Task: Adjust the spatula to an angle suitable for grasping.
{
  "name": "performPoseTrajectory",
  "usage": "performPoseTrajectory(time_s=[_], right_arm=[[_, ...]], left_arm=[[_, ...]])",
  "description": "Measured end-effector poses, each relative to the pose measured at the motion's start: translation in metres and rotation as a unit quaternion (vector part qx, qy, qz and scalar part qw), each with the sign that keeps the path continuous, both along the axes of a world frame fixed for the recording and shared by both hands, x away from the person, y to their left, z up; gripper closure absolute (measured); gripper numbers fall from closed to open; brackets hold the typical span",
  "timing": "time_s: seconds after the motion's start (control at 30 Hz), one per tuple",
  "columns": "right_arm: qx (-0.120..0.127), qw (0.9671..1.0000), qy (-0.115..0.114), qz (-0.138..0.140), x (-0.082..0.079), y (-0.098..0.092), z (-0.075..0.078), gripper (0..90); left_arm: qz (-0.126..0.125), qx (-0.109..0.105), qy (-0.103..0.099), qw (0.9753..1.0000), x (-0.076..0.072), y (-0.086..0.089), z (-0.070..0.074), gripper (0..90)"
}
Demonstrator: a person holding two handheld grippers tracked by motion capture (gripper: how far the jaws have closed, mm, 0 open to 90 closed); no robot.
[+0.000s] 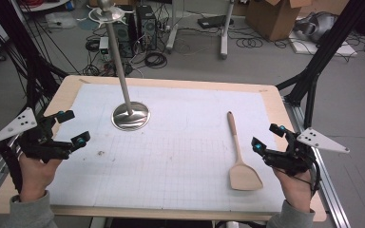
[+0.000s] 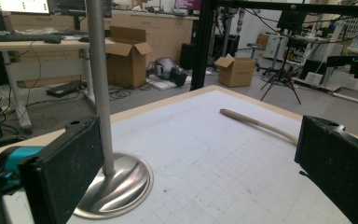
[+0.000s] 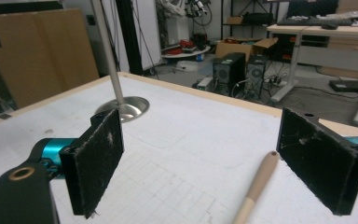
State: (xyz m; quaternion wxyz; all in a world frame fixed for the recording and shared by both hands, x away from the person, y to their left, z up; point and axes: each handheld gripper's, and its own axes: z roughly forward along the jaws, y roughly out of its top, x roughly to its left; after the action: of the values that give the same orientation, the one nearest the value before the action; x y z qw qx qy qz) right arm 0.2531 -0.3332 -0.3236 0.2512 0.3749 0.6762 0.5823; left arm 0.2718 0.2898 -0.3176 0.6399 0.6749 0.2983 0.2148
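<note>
Two grippers are in hand at the near edge of the table (image 1: 271, 97), both with jaws spread wide and nothing between them. The left gripper (image 1: 74, 128) hovers clear of the white gridded mat (image 1: 185, 142); in the left gripper view the metal stand (image 2: 114, 186), a round base with an upright pole, lies just ahead of its left jaw, untouched. The right gripper (image 1: 266, 137) is likewise open and holds nothing. The wooden spatula (image 1: 240, 164) lies flat on the mat just beside this gripper, toward the left gripper, blade toward the person. In the right gripper view its handle end (image 3: 258, 184) sits between the jaw lines, nearer the right jaw, with no contact. The stand is well apart from the right gripper.
</note>
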Motion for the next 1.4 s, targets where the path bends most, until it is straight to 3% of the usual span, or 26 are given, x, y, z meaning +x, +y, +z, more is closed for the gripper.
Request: performPoseTrajectory(time_s=[0.23, 0.4, 0.43, 0.47, 0.6, 0.77, 0.93, 0.97, 1.13, 1.3, 1.4], right_arm=[[-0.003, 0.9999, 0.012, -0.001, 0.008, -0.002, -0.010, 23.7], [-0.002, 0.9998, 0.020, -0.005, 0.011, -0.006, -0.015, 36.6], [0.005, 0.9995, 0.031, -0.007, 0.011, -0.008, -0.017, 42.6], [0.005, 0.9995, 0.031, -0.007, 0.011, -0.008, -0.017, 42.6], [0.003, 0.9987, 0.047, -0.018, 0.012, -0.012, -0.021, 54.7], [-0.005, 0.9981, 0.052, -0.032, 0.014, -0.014, -0.026, 66.1], [-0.019, 0.9967, 0.068, -0.040, 0.019, -0.014, -0.030, 67.8], [-0.035, 0.9954, 0.073, -0.051, 0.021, -0.013, -0.032, 69.8], [-0.039, 0.9937, 0.087, -0.059, 0.027, -0.011, -0.038, 78.5], [-0.042, 0.9939, 0.085, -0.056, 0.031, -0.014, -0.042, 88.3], [-0.036, 0.9947, 0.083, -0.049, 0.033, -0.014, -0.042, 89.6]], left_arm=[[-0.005, 0.001, 0.002, 1.0000, 0.001, 0.000, -0.001, 2.0], [-0.010, 0.000, 0.002, 0.9999, 0.001, -0.001, -0.002, 2.0], [-0.009, 0.001, 0.003, 1.0000, 0.002, -0.001, -0.002, 2.0], [-0.007, 0.001, 0.003, 1.0000, 0.002, 0.000, -0.002, 2.0], [0.000, 0.001, 0.007, 1.0000, 0.002, 0.002, -0.003, 2.0], [-0.002, 0.005, 0.009, 0.9999, 0.003, -0.001, -0.004, 2.0], [-0.003, 0.006, 0.013, 0.9999, 0.004, -0.002, -0.006, 2.0], [-0.001, 0.006, 0.018, 0.9998, 0.005, -0.003, -0.007, 1.9], [0.003, 0.009, 0.023, 0.9997, 0.006, -0.002, -0.009, 2.0], [0.005, 0.010, 0.026, 0.9996, 0.005, 0.000, -0.011, 2.0], [0.006, 0.007, 0.027, 0.9996, 0.005, 0.002, -0.012, 2.0]])
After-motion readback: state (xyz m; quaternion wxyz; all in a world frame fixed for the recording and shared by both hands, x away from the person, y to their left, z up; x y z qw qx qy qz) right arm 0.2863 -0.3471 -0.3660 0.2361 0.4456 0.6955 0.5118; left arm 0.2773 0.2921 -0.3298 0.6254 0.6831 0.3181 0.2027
